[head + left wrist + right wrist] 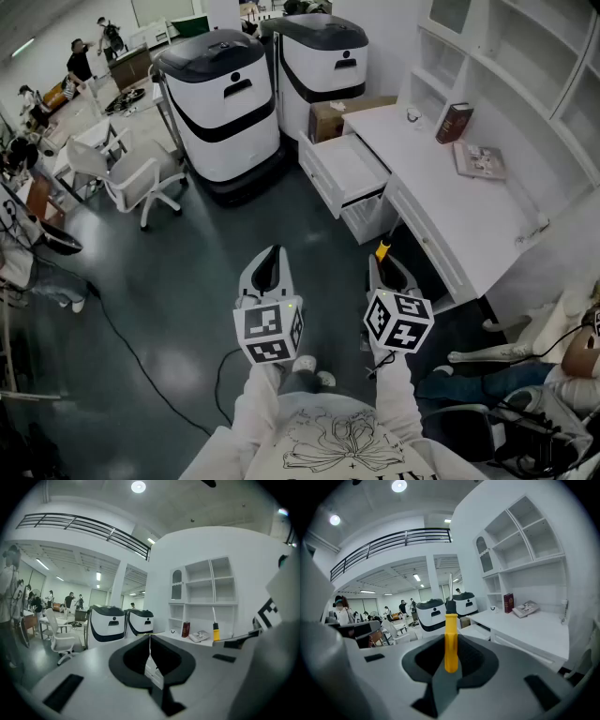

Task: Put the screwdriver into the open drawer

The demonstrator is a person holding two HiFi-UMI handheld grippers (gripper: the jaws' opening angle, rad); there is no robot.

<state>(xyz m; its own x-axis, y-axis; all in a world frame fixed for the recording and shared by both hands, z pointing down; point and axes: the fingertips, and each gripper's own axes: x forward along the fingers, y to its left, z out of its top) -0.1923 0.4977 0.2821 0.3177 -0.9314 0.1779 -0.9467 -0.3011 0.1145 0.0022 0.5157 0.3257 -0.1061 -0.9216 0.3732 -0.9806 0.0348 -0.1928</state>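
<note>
A screwdriver (451, 639) with a yellow handle and thin metal shaft stands upright between the jaws of my right gripper (451, 637), which is shut on the handle. In the head view the right gripper (384, 261) hangs over the dark floor in front of the white desk (469, 216), the screwdriver (382, 250) sticking out at its tip. The open drawer (349, 169) is pulled out from the desk's left end, ahead of and apart from the gripper. My left gripper (271, 255) is held alongside, shut and empty, its jaws meeting (150, 639).
Two big white-and-black machines (225, 103) (323, 56) stand beyond the drawer, a cardboard box (330, 117) beside them. A red book (454, 122) and a magazine (480, 159) lie on the desk. An office chair (141, 183) is at left; a seated person's legs (497, 380) at right.
</note>
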